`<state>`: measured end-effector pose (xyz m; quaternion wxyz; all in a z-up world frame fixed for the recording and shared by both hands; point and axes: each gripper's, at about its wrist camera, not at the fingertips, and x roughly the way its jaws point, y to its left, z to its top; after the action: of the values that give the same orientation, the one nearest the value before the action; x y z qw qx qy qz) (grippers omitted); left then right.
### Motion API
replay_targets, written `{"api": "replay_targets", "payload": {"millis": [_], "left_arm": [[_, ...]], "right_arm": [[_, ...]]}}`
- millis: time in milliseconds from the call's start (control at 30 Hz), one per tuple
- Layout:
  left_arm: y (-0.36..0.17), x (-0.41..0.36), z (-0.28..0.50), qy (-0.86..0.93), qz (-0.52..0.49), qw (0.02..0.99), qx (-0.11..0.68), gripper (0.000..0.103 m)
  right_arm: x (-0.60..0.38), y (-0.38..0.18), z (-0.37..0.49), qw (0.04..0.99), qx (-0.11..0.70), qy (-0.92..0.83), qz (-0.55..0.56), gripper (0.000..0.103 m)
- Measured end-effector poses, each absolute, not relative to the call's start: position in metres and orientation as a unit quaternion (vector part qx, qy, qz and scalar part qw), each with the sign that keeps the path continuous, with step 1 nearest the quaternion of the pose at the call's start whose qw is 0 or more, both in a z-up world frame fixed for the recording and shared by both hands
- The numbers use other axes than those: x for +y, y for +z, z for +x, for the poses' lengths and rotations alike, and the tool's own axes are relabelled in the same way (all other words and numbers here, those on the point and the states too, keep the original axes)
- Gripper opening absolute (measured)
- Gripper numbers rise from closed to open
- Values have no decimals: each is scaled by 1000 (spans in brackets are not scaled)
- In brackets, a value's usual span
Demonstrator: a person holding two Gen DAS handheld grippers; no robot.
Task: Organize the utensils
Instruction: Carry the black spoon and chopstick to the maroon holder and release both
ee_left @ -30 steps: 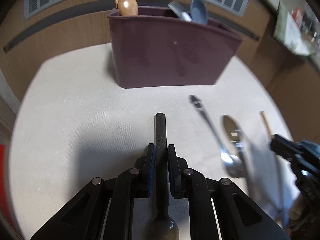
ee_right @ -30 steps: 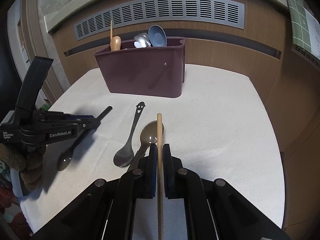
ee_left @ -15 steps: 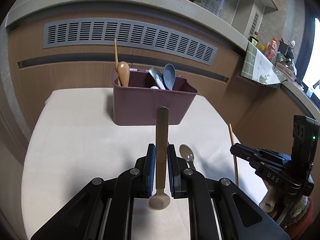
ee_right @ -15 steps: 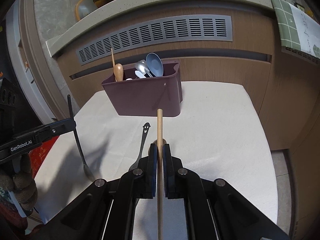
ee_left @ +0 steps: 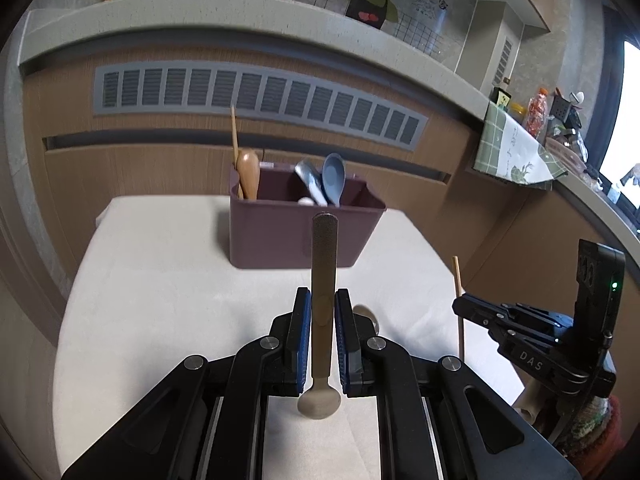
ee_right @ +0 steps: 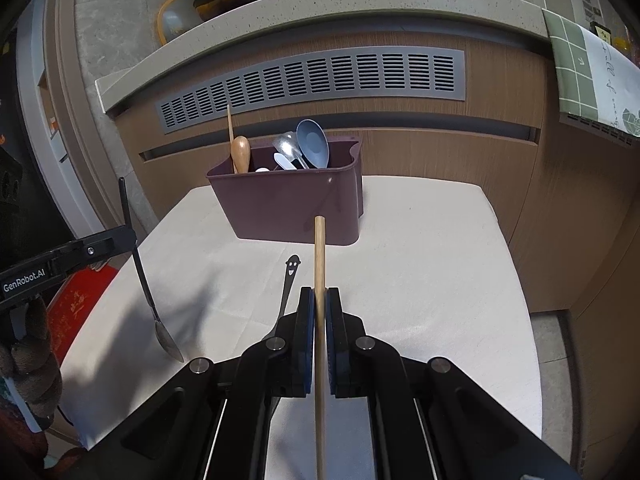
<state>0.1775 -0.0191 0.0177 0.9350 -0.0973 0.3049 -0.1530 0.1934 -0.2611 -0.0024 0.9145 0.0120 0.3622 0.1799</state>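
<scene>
Your left gripper (ee_left: 320, 316) is clamped on a dark spoon (ee_left: 323, 280), and your right gripper (ee_right: 319, 308) pinches a wooden chopstick (ee_right: 319, 264). Both utensils hang above the table (ee_right: 440, 264), near side of the maroon bin (ee_right: 288, 208) at its far end.

Maroon utensil caddy (ee_right: 288, 204) far on the counter (ee_right: 420, 280), holding upright spoons; dark spoon (ee_left: 323, 304) and wooden chopstick (ee_right: 319, 280) lifted; smiley-handled spoon (ee_right: 289, 280) lying near.
</scene>
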Motion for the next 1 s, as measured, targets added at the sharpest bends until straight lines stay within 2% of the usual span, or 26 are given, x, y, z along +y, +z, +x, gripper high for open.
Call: {"api": "replay_targets", "payload": {"millis": [100, 300, 400, 500, 633, 1000], "left_arm": [[46, -17, 182, -153, -88, 945, 277, 12], [148, -5, 199, -148, -79, 974, 153, 12], [175, 0, 220, -145, -81, 979, 120, 12], [181, 7, 246, -139, -91, 980, 105, 12], [164, 16, 283, -134, -115, 978, 112, 12], [81, 15, 343, -117, -135, 965, 193, 12]], "right_arm": [[-260, 13, 199, 922, 345, 176, 8, 5], [-258, 131, 223, 966, 197, 165, -10, 5], [-252, 184, 237, 979, 126, 161, -14, 5], [-241, 207, 257, 980, 99, 169, -17, 5], [-223, 200, 286, 977, 109, 178, -31, 5], [-211, 120, 341, 961, 209, 175, -39, 5]]}}
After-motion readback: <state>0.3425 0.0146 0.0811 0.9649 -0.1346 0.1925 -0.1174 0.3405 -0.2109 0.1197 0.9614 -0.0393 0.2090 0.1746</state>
